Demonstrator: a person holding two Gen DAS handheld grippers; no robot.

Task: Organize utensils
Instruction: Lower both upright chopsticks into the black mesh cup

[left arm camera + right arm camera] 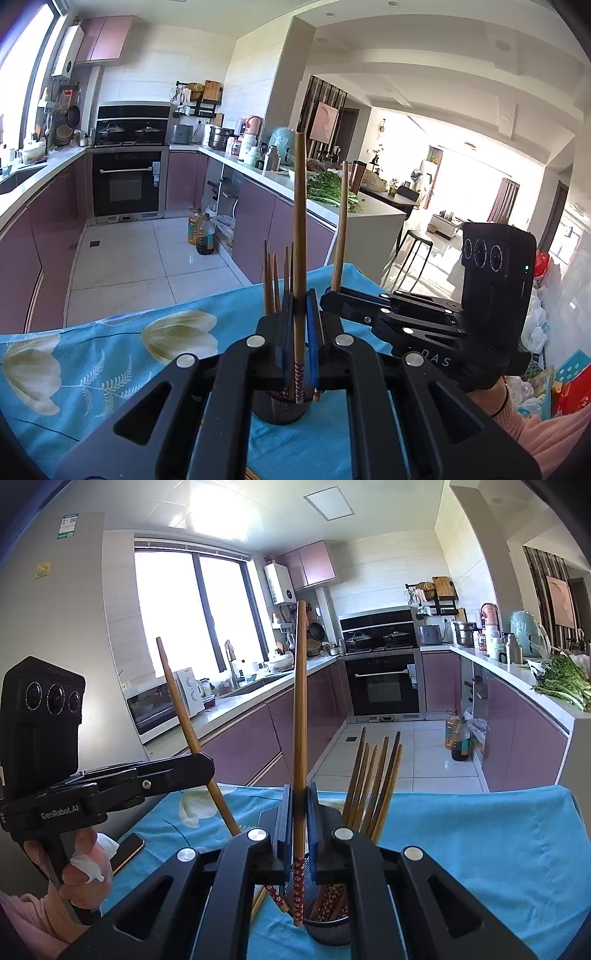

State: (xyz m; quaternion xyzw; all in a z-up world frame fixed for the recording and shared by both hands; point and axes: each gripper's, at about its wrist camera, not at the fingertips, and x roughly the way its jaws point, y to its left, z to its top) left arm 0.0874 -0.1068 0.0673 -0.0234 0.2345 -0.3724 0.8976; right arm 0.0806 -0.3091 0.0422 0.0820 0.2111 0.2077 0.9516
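My left gripper (pixel 300 299) is shut on a brown chopstick (pixel 300 221), held upright with its patterned end over a dark mesh utensil holder (pixel 280 413). My right gripper (pixel 299 794) is shut on another upright chopstick (pixel 301 701), its patterned end at the rim of the same holder (pixel 328 930). Several chopsticks (pixel 373 782) stand in the holder. In the right wrist view the left gripper (pixel 207 764) shows with its chopstick (pixel 177 701) tilted. In the left wrist view the right gripper (pixel 332 295) shows with its chopstick (pixel 341 229).
The holder stands on a table covered with a blue flowered cloth (pixel 110 354). A phone (pixel 127 851) lies on the cloth at the left. Behind are kitchen counters (pixel 524 679), an oven (pixel 384 683) and a tiled floor (pixel 122 258).
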